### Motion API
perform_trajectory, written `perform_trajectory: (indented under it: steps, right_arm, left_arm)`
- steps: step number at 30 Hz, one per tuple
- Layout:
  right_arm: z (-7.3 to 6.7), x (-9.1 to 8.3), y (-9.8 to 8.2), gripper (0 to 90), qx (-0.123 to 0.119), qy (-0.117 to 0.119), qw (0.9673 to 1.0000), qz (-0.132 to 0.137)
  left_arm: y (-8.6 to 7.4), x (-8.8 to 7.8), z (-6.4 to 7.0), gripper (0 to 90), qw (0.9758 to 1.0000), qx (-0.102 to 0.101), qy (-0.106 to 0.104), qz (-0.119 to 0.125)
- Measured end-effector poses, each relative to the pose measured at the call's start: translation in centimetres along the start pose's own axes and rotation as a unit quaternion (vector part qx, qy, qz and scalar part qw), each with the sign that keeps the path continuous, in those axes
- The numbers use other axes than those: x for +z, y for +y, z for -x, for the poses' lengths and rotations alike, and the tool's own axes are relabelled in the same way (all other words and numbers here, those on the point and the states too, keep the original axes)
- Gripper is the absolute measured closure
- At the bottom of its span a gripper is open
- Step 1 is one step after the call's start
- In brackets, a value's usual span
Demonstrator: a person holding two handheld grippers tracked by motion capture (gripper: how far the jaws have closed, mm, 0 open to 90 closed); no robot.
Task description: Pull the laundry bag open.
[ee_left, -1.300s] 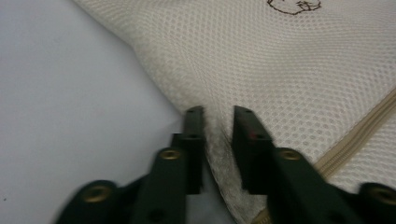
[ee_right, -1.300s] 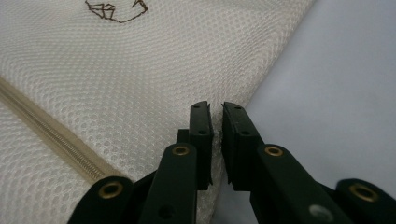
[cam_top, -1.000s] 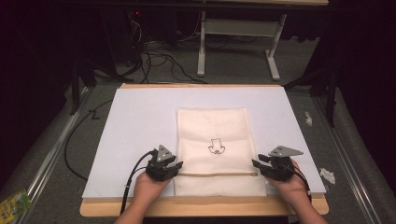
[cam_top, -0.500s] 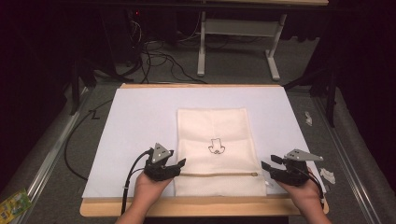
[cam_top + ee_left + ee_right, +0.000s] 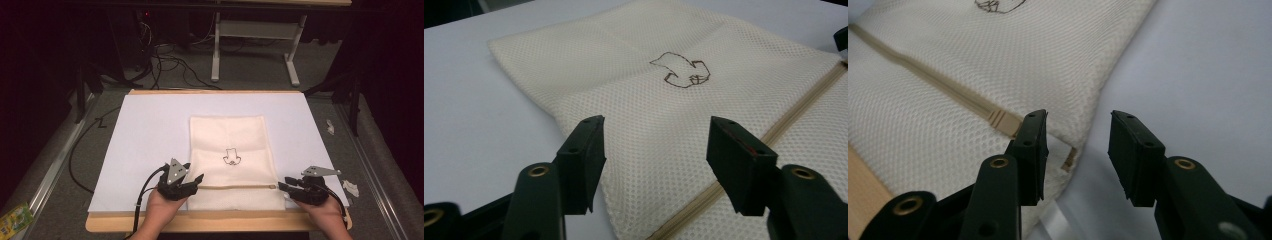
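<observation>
Your left gripper (image 5: pixel 196 180) is sitting with jaws spread wide and empty at the left edge of the cream mesh bag (image 5: pixel 231 145), right by its zipper (image 5: pixel 235 187). The bag (small brown drawing (image 5: pixel 231 157) at its middle) is lying flat on the white sheet (image 5: pixel 145 135) between both grippers. Your right gripper (image 5: pixel 281 187) is hovering half open, gripping nothing, at the zipper's right end.

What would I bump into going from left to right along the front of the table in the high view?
Yellow-green packet on the floor → left gripper → mesh bag → right gripper → white scrap.
</observation>
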State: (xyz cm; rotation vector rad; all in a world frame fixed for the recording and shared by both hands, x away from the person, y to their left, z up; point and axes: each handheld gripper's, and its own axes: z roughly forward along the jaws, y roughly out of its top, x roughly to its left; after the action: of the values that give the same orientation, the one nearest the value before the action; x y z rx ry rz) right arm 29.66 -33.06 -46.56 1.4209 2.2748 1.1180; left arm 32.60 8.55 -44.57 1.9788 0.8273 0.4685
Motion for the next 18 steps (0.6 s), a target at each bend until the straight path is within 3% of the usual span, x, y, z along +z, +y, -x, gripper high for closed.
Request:
perform_trajectory:
  steps: [3,7,11,13,15,17,18]
  right_arm:
    - [-0.4,0.4,0.0,63.1,-0.001,0.003,0.9999,-0.013]
    - [-0.8,0.9,-0.2,62.7,-0.013,-0.008,0.9996,-0.025]
    - [-1.0,0.9,-0.3,67.1,-0.028,-0.015,0.9992,-0.026]
    - [-1.3,0.9,-0.3,75.2,-0.032,-0.016,0.9989,-0.029]
    - [-1.4,0.9,-0.3,77.3,-0.036,-0.015,0.9988,-0.031]
    - [-1.5,0.9,0.0,82.7,-0.041,-0.012,0.9985,-0.035]
    - [-1.6,0.9,0.1,83.4,-0.041,-0.013,0.9985,-0.034]
  left_arm:
    - [-0.2,0.3,0.1,41.5,1.0000,-0.001,-0.001,0.000]
    - [-0.5,0.5,0.1,38.8,0.9999,0.005,0.015,0.005]
    - [-0.6,0.4,-0.2,38.2,0.9996,-0.011,0.018,0.016]
    - [-0.6,0.3,-0.4,38.3,0.9992,-0.030,0.012,0.023]
    - [-0.5,0.2,-0.5,38.3,0.9991,-0.036,0.007,0.020]
    - [-0.2,0.4,-0.6,38.0,0.9980,-0.062,-0.008,-0.011]
    - [-0.1,0.6,-0.6,37.4,0.9970,-0.074,-0.014,-0.015]
